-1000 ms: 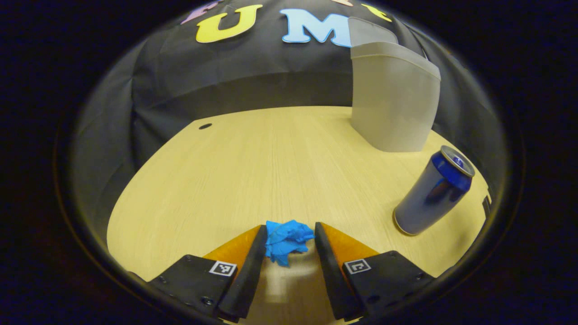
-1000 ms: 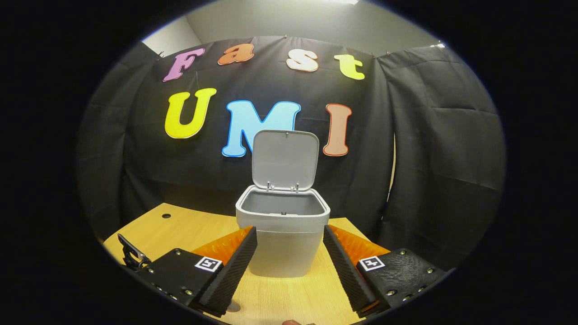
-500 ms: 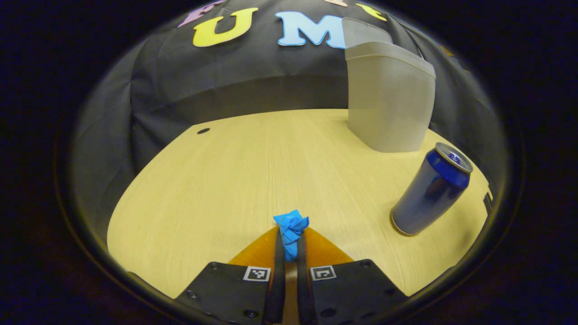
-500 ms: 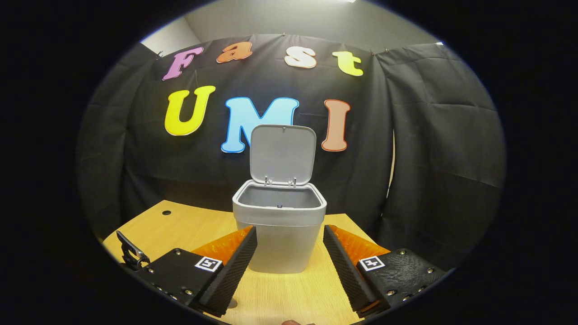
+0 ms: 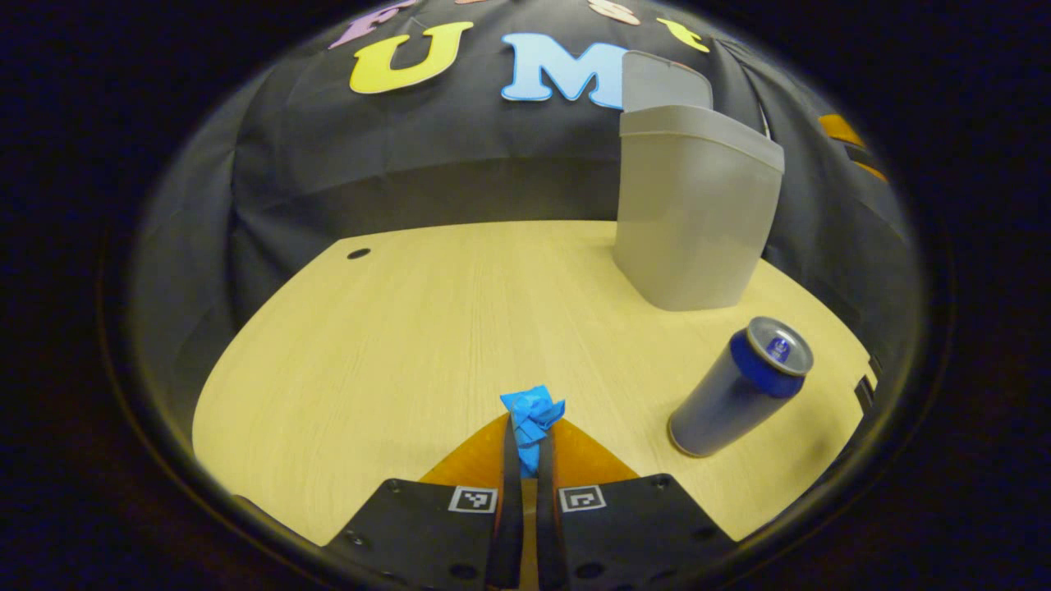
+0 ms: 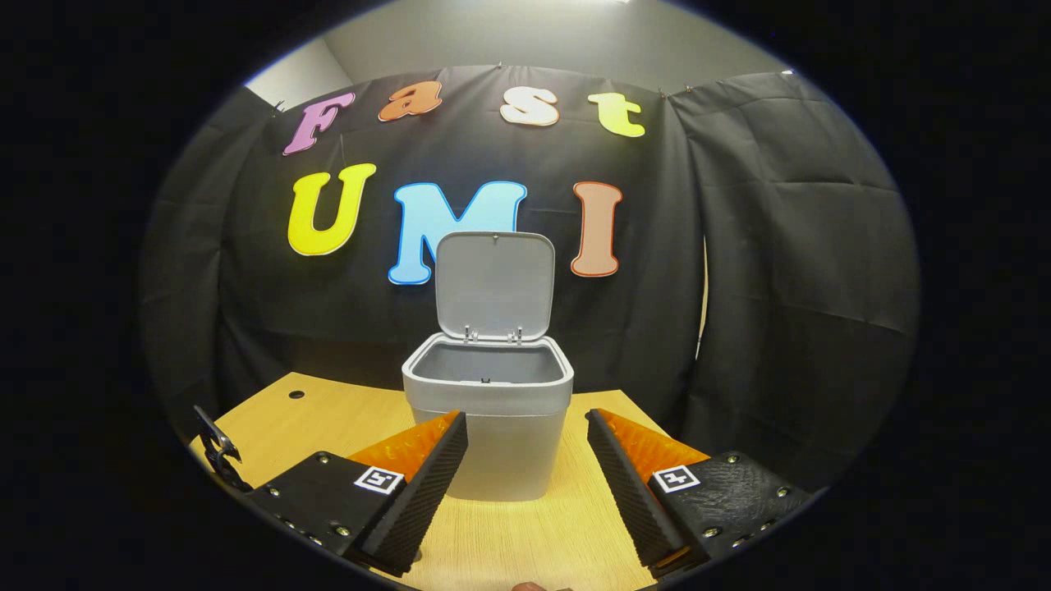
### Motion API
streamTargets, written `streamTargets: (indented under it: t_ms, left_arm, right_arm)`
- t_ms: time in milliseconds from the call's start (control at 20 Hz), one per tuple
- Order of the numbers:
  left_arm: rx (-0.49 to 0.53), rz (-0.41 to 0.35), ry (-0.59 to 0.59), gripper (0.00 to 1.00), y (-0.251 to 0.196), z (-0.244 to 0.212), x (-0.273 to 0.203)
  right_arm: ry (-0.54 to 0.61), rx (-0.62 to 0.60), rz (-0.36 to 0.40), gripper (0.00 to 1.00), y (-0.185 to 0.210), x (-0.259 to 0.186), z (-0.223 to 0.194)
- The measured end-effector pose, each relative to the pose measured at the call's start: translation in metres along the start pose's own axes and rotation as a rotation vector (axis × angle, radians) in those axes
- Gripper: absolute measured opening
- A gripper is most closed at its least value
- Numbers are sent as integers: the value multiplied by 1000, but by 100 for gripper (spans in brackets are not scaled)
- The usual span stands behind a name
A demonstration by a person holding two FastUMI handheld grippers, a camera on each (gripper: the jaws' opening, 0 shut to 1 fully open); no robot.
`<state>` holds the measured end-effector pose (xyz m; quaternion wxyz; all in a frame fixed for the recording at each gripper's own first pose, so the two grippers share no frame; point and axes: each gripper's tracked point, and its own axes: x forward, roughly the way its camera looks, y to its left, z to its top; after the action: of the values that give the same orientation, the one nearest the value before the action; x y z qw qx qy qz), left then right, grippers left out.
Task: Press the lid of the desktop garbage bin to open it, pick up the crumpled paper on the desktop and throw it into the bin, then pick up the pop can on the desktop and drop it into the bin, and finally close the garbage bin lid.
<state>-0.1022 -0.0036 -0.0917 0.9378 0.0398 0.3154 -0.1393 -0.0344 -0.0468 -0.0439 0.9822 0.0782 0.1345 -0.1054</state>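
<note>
The crumpled paper (image 5: 532, 410) is pinched between the 2 fingers of the left gripper (image 5: 525, 439), above the table (image 5: 394, 345) and well short of the bin (image 5: 690, 213). The pop can (image 5: 739, 398) stands just before the bin. The lid (image 6: 494, 283) stands upright. The right gripper (image 6: 525, 447) hangs spread wide before the bin, holding nothing.

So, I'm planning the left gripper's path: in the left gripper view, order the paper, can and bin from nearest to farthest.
1. crumpled paper, pinched between the left gripper fingers.
2. pop can, upright on the right.
3. garbage bin, far right at the desk's back.
</note>
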Motion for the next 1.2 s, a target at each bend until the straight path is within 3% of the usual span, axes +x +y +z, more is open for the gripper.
streamTargets:
  t_ms: [350, 750, 1200]
  left_arm:
    - [16, -37, -127, 13, -21, 67, -14]
    - [31, -125, -291, 15, -73, 157, -27]
    - [10, -181, -418, 13, -116, 222, -33]
  right_arm:
    - [-10, 22, 15, 94, -7, 9, 1]
    - [-23, 20, 16, 94, -20, 14, 2]
    - [-41, 23, 1, 95, -32, 17, 4]
